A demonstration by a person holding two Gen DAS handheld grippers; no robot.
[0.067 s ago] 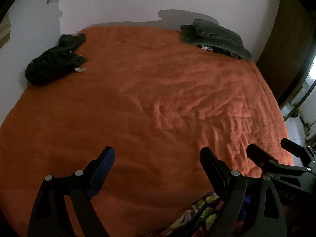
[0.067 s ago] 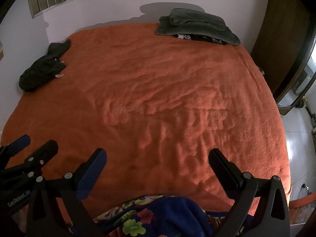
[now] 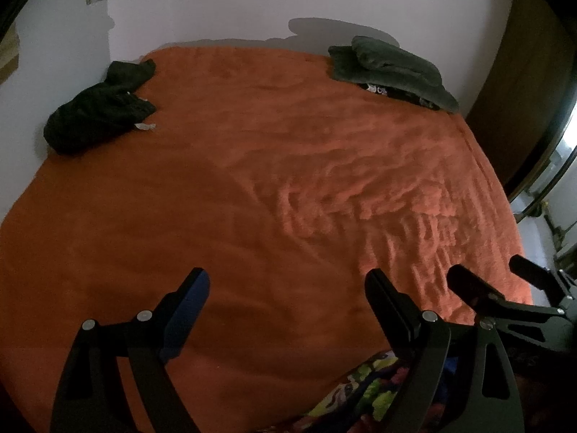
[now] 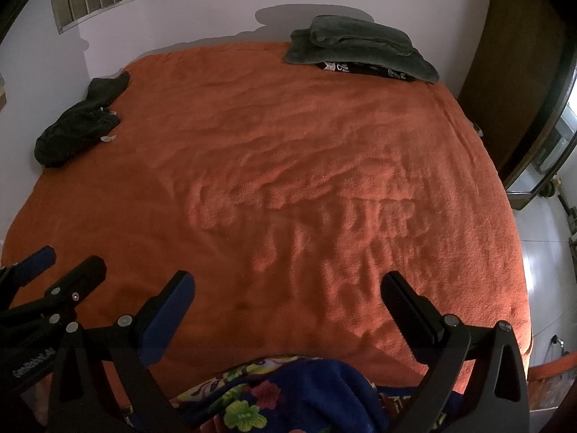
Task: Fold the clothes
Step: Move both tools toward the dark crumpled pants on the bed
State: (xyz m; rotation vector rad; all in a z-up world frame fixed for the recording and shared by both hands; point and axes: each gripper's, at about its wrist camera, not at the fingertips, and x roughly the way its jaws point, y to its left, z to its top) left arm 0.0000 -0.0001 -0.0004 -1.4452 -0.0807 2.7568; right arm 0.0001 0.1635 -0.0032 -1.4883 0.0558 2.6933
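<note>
Bed covered by an orange blanket, rumpled in the middle.

Floral garment, blue with green and pink flowers: lies at the near edge of the bed, below and between the fingers of the right gripper. In the left wrist view only a corner of it shows, under the right-hand finger of the left gripper.

Right gripper: jaws spread wide, nothing between the pads, not touching the floral cloth as far as can be seen. Left gripper: jaws also wide apart, empty, bare blanket between them. The 2 grippers sit side by side, near each other; each shows in the other's view at the frame edge.

Dark crumpled garment: far left of the bed, by the wall, well apart from both grippers. A small white tag shows at its near edge.

Folded stack: far right corner, grey-green pieces on top, a black printed piece underneath. Well apart from both grippers.
</note>
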